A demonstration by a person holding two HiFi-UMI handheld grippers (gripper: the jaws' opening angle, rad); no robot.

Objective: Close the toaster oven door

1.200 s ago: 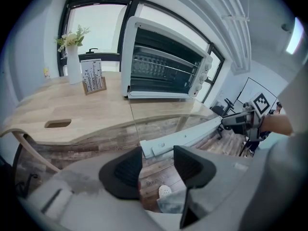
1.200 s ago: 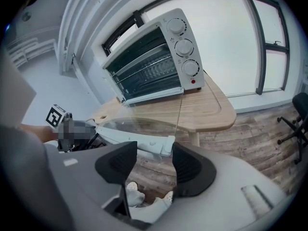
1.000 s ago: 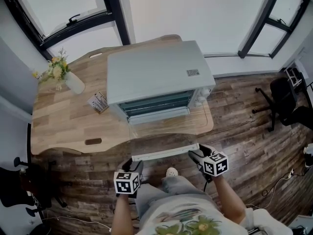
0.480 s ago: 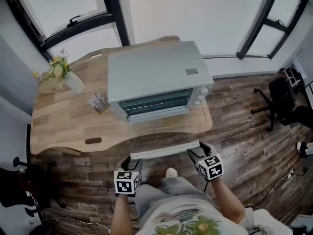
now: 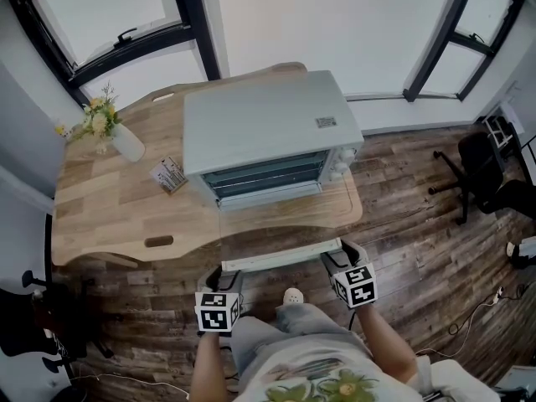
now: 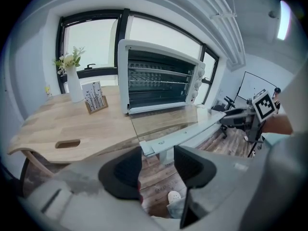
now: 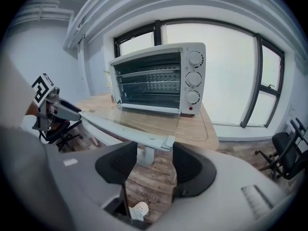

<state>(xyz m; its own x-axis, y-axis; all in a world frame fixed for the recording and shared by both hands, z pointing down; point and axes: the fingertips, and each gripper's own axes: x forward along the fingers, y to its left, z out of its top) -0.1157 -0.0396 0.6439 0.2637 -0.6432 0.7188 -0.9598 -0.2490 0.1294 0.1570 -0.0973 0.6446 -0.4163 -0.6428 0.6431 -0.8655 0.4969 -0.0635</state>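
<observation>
Door (image 5: 280,224) lies open and flat, reaching from oven (image 5: 268,132) toward the person, its handle (image 5: 280,257) running left-right with one end between left gripper's (image 5: 228,278) parted jaws, the other between right gripper's (image 5: 338,260) closing, unpressing jaws.

- One toaster oven (image 5: 268,124) up on the desk, and one door (image 5: 280,256) on it, folded down flat.
- Knobs on its front panel, count them: one (image 7: 195,58), two (image 7: 193,79), three (image 7: 192,97), stacked in a column.
- One wooden desk (image 5: 109,216), with two slot cutouts, near edge (image 5: 158,242) and far edge (image 5: 164,95).
- One white vase (image 5: 127,141), one bunch of flowers (image 5: 96,117) in it.
- One small card stand (image 5: 167,174).
- Two black office chairs, right (image 5: 486,162) and lower left (image 5: 29,321).
- Two dark-framed windows, left (image 5: 100,15) and right (image 5: 477,23).
</observation>
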